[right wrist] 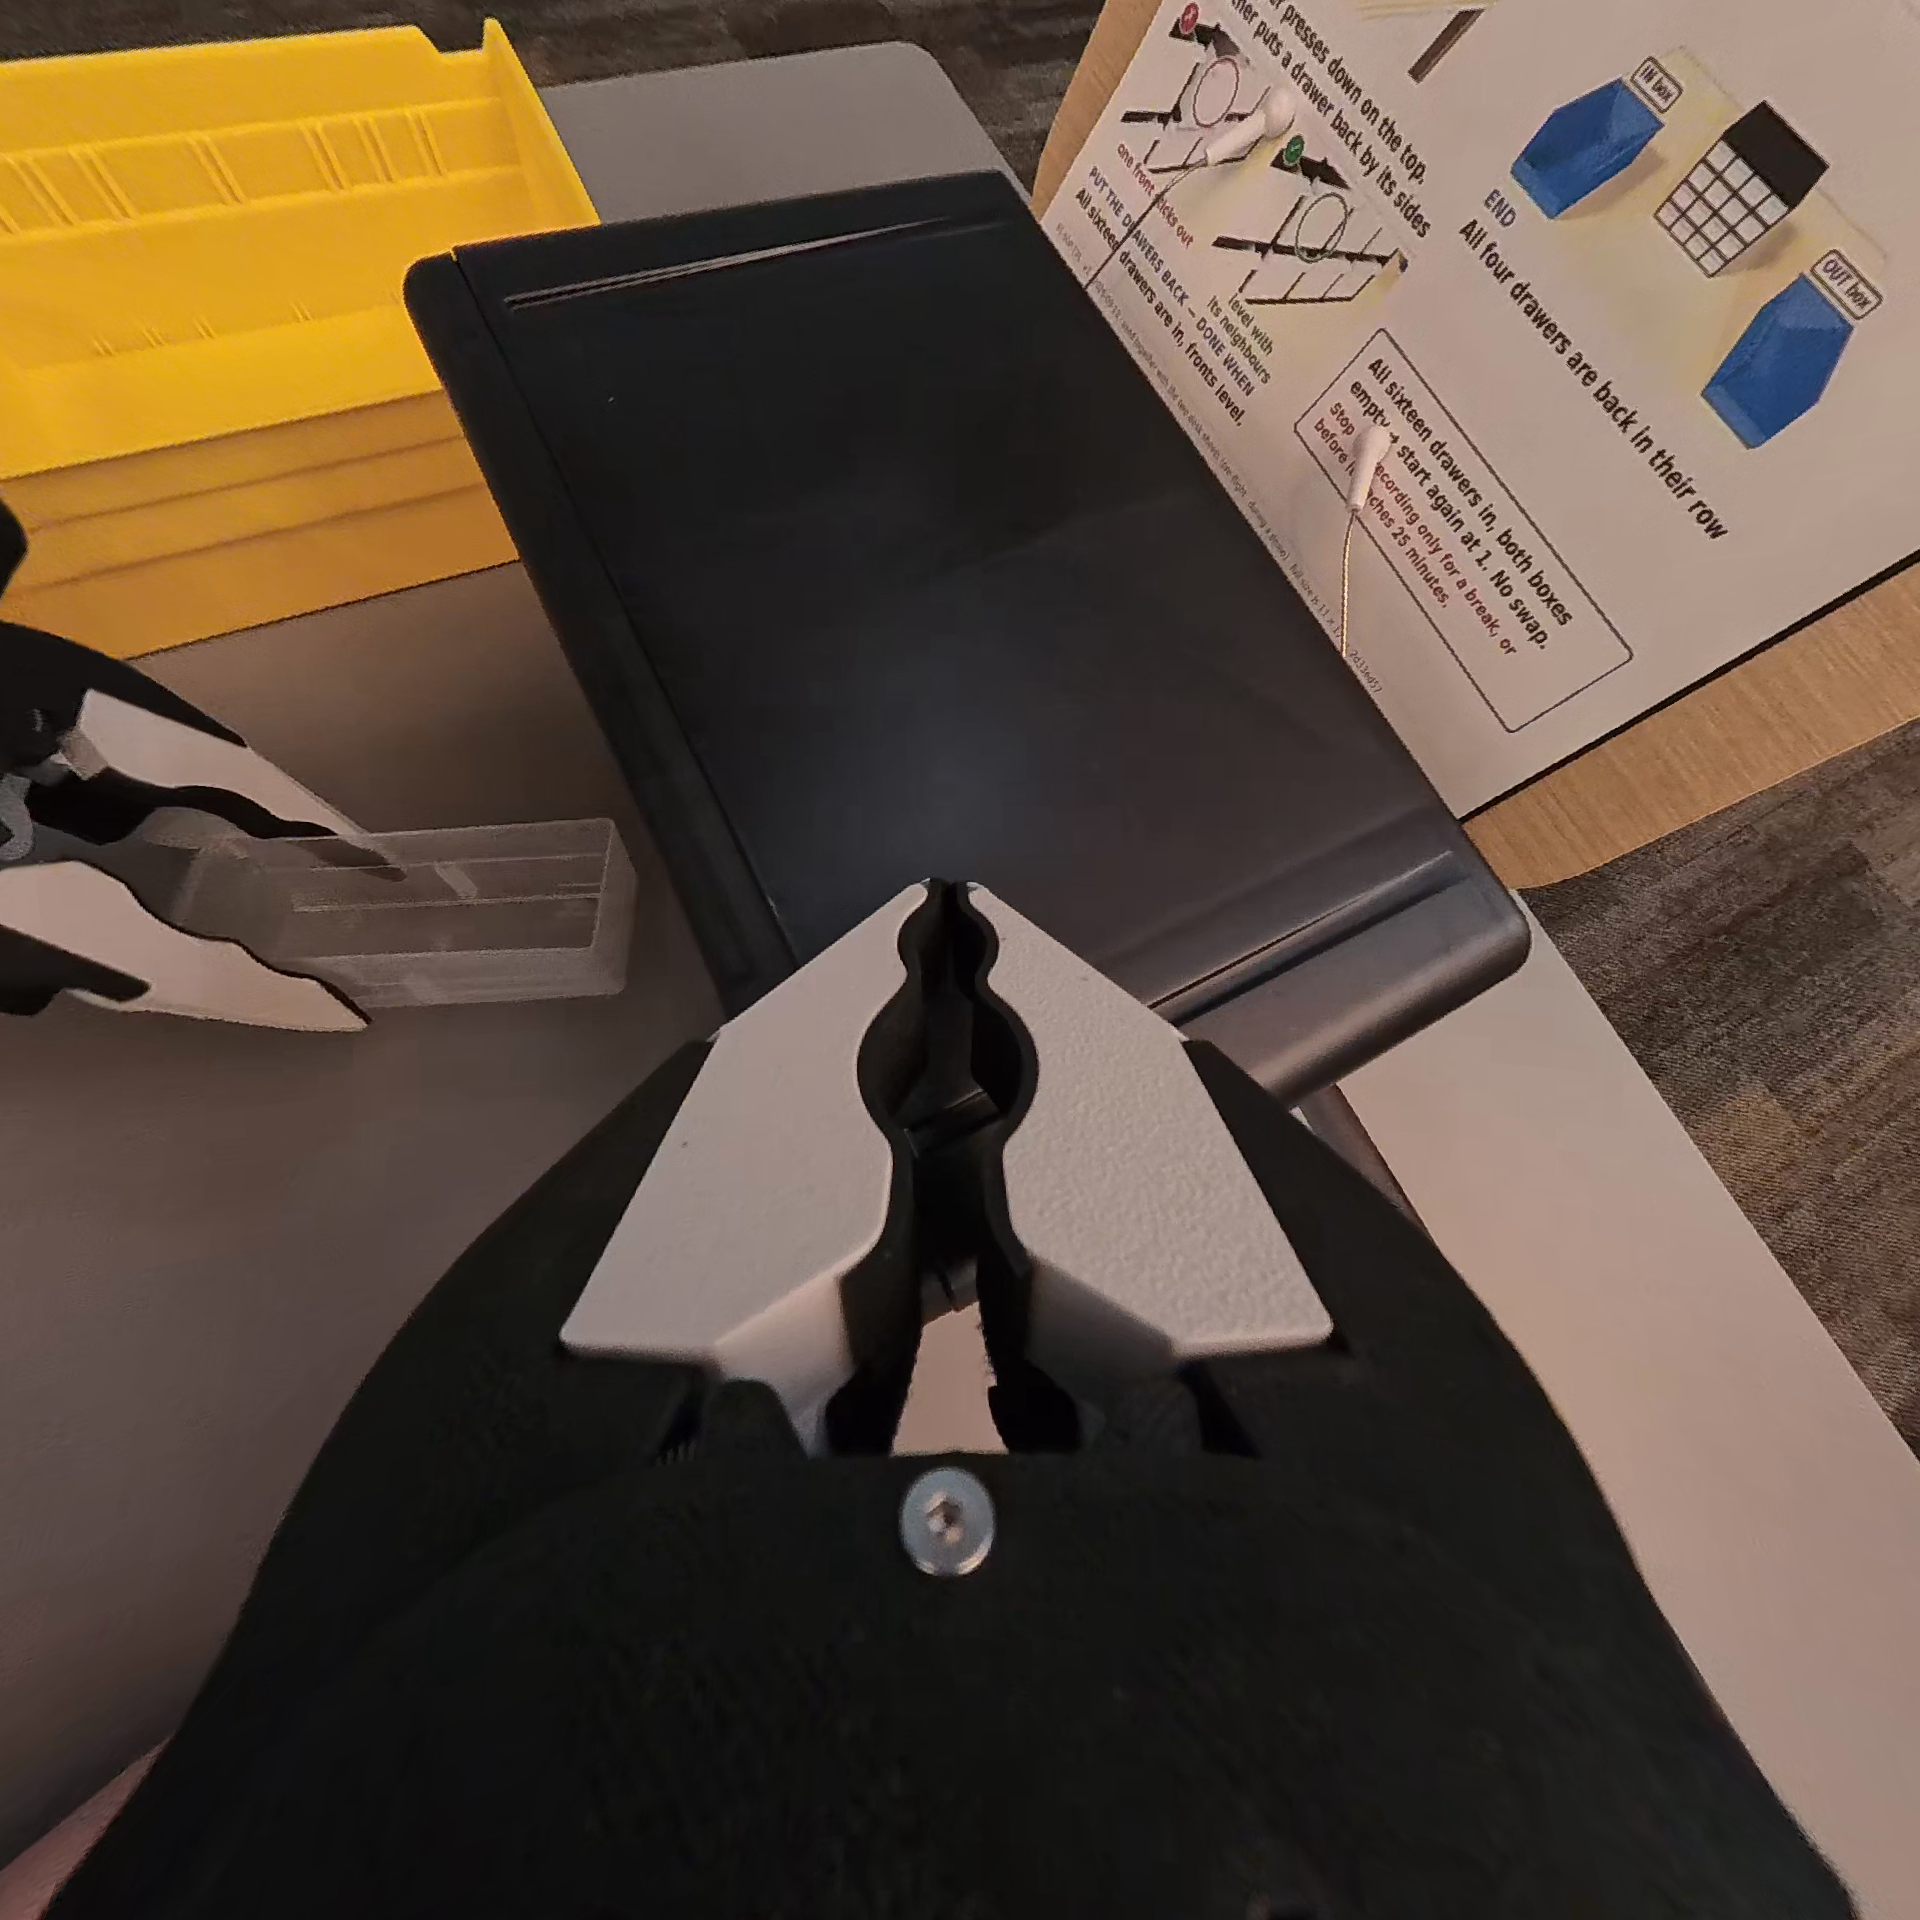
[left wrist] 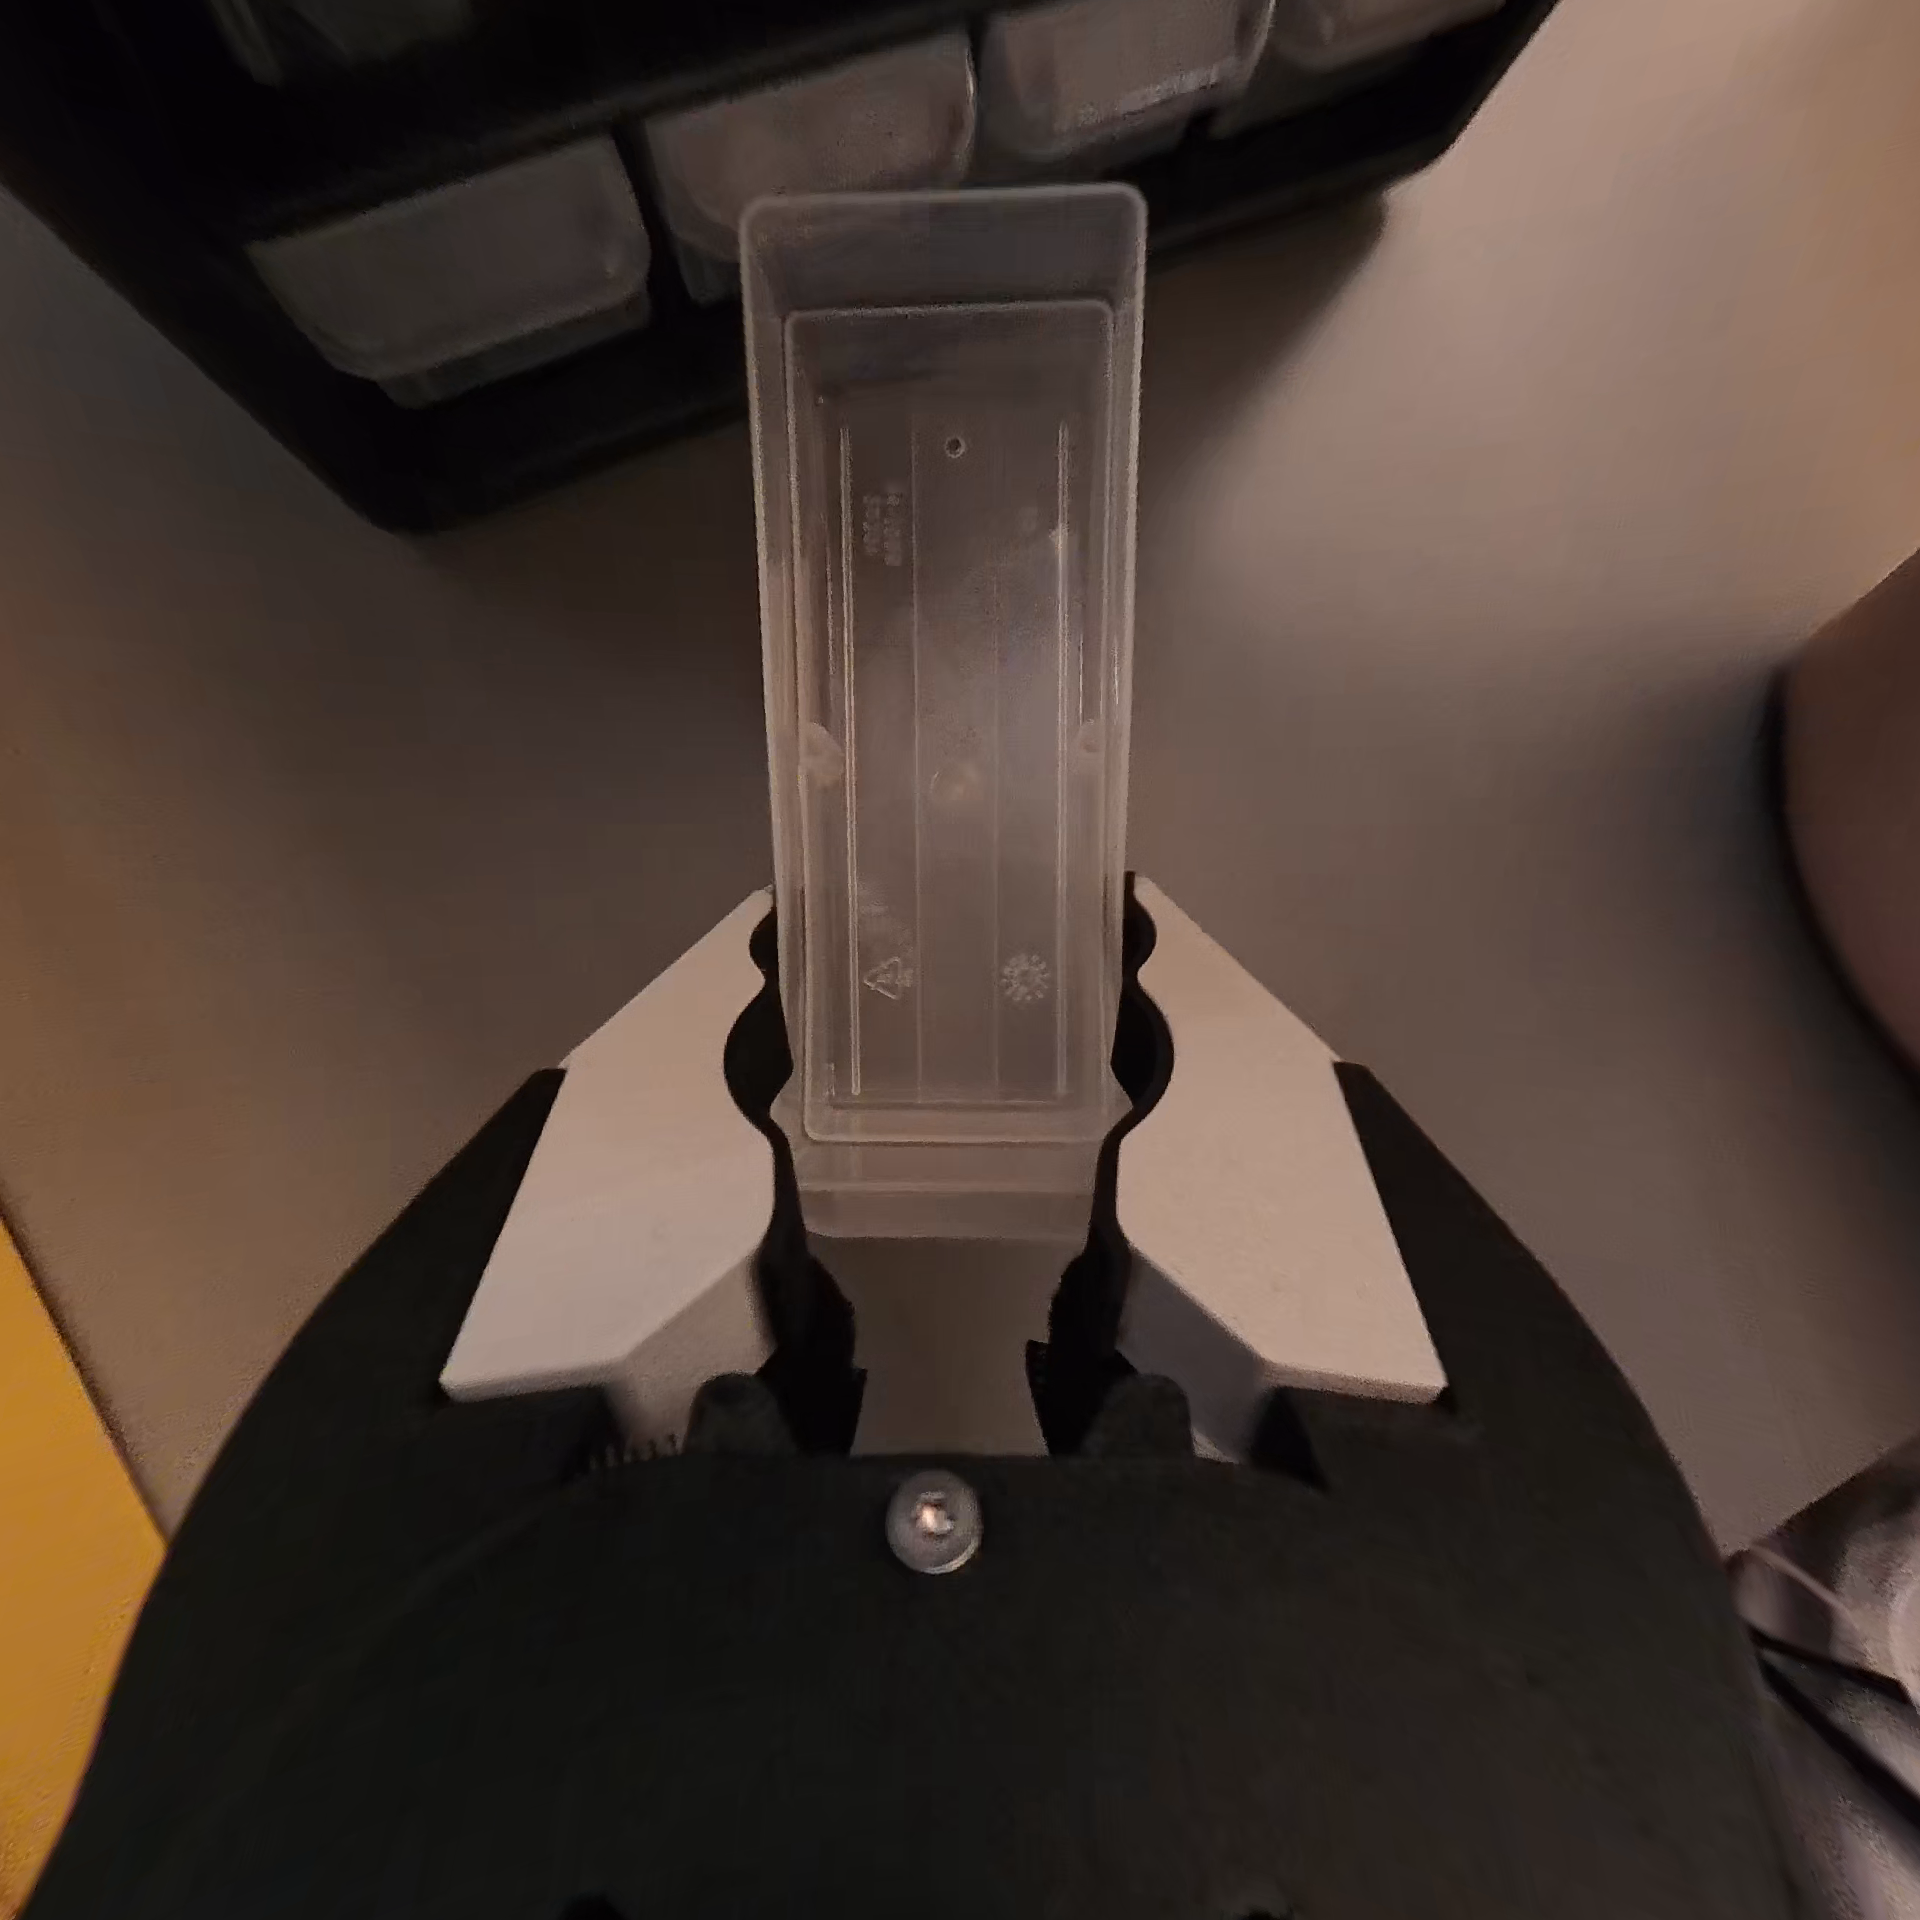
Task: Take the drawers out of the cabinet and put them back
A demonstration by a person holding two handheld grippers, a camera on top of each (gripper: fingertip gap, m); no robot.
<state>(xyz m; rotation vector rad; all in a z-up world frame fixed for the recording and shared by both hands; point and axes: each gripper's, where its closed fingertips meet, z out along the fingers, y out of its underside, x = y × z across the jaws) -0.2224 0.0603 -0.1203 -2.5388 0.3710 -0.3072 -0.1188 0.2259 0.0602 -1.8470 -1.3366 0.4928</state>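
My left gripper [left wrist: 948, 914] is shut on a clear plastic drawer [left wrist: 940, 665], gripping its near end by the sides; the drawer points toward the black cabinet [left wrist: 343, 416], whose clear drawer fronts [left wrist: 447, 281] show at the top. In the right wrist view the same drawer [right wrist: 488, 914] and the left gripper [right wrist: 353, 935] are at the left, in front of the cabinet. My right gripper [right wrist: 948, 888] is shut and empty, its tips resting on or just above the near edge of the cabinet's flat black top [right wrist: 935, 582].
A yellow bin [right wrist: 239, 312] stands behind and left of the cabinet. A printed instruction sheet [right wrist: 1507, 312] on a wooden board lies to the right. The grey table [right wrist: 312, 1195] carries everything; carpet floor [right wrist: 1766, 935] lies beyond its right edge. The tips of one gripper are about 25 centimeters away from the tips of the other. To reach the black cabinet [left wrist: 343, 416] in a straight line is about 10 centimeters for my left fingers, about 25 centimeters for my right.
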